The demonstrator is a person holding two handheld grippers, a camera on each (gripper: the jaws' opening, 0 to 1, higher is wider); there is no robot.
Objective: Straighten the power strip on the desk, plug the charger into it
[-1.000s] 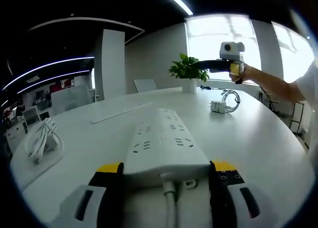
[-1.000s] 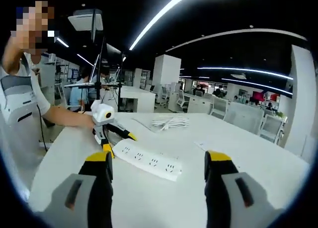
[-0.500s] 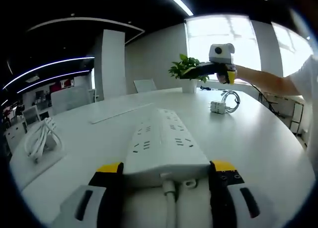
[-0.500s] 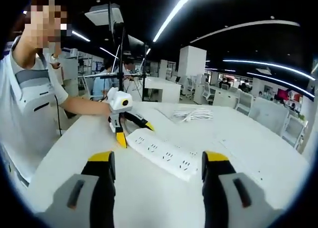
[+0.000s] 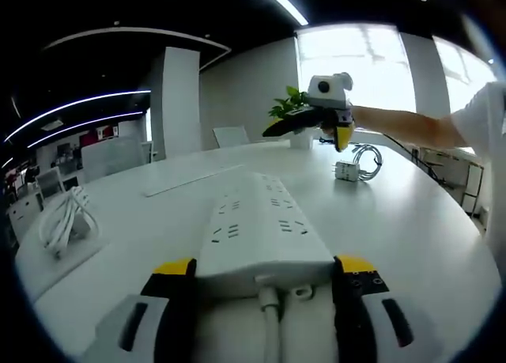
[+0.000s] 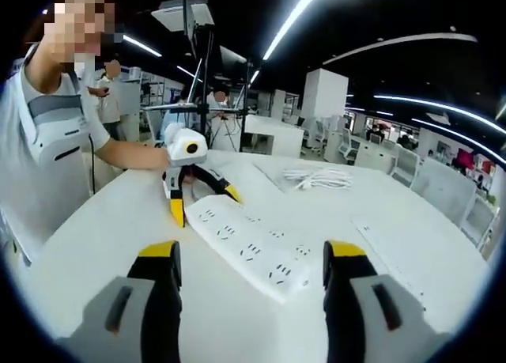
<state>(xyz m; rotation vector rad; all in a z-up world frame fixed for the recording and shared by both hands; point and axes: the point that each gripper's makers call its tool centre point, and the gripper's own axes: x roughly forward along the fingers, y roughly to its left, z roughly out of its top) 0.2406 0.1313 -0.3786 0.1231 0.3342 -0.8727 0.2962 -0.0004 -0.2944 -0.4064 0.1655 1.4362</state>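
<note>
On the white desk (image 5: 427, 221), the left gripper (image 5: 265, 277) clasped the cord end of the power strip (image 5: 265, 224). The right gripper (image 6: 249, 266) hovered above with jaws spread and empty. The charger (image 5: 348, 170) lay toward the far edge.

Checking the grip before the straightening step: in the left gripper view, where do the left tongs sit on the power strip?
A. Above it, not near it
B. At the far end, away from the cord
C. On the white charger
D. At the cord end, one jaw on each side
D: the left tongs flank the power strip at its cord end, one yellow-tipped jaw on each side.
</note>
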